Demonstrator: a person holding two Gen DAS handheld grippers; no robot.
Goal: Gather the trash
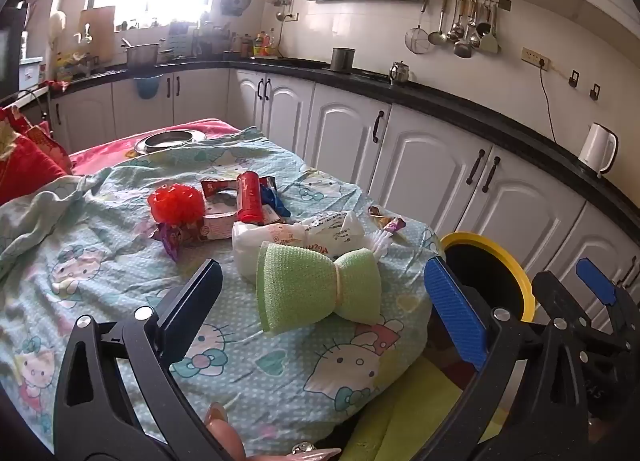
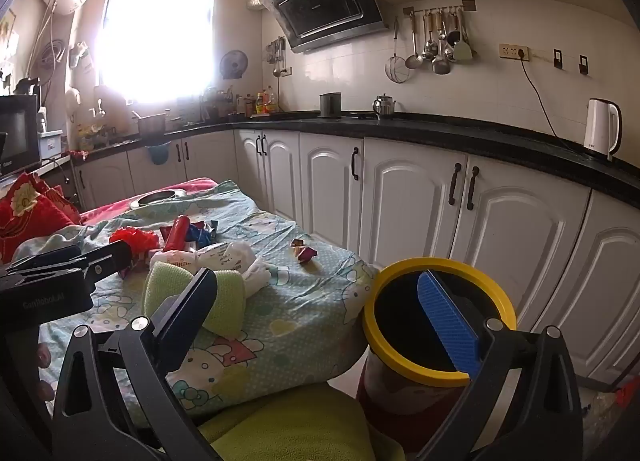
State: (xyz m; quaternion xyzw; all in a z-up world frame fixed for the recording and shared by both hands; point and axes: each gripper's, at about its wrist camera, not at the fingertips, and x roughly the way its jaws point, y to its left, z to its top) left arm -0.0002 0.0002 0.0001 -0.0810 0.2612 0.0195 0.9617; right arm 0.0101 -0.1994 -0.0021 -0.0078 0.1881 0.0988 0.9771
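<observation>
In the left wrist view, the left tool stands wide open with nothing between its fingers. It hangs above the tabletop, which a cartoon-printed cloth covers. Straight ahead, between the two fingers, lies a green sponge tied in the middle like a bow. Just behind it, touching, is a white plastic bag. Further back lie a red mesh ball, a red bottle and some wrappers. The bin with a yellow rim stands beside the right edge of the tabletop.

In the right wrist view, the right tool is also fully open and empty. Its right finger is over the mouth of the bin, and the green sponge shows past its left finger.

I judge that collecting has not started yet: all the trash is on the tabletop. The next move calls for one tool to come down over a near piece, probably the sponge or the bag, close on it and carry it to the bin.
</observation>
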